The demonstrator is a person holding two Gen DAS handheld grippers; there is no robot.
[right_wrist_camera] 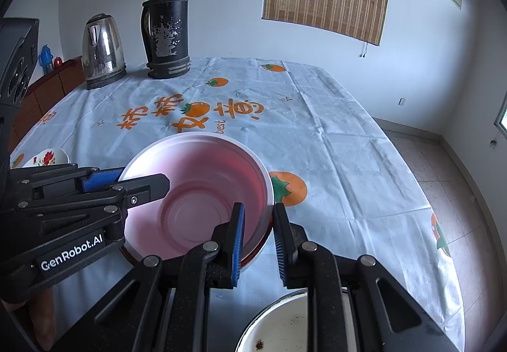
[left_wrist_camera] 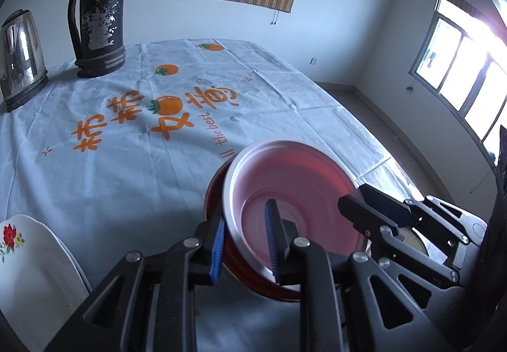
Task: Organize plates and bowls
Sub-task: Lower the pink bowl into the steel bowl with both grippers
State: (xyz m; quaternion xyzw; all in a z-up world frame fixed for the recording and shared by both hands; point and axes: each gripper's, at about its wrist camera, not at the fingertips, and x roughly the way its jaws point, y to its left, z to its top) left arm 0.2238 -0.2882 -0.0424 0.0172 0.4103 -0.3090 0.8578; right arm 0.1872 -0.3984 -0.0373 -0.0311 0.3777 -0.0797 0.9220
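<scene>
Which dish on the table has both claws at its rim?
The pink bowl, nested in a red one; the flowered white plate and the stained white bowl sit apart, ungripped.

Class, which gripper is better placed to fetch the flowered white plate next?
Left, probably: the flowered plate lies beside the left gripper, while the right gripper sits across the pink bowl.

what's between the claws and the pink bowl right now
Nothing visible. The left claw straddles the pink bowl rim on one side, and the right claw straddles the opposite rim.
</scene>
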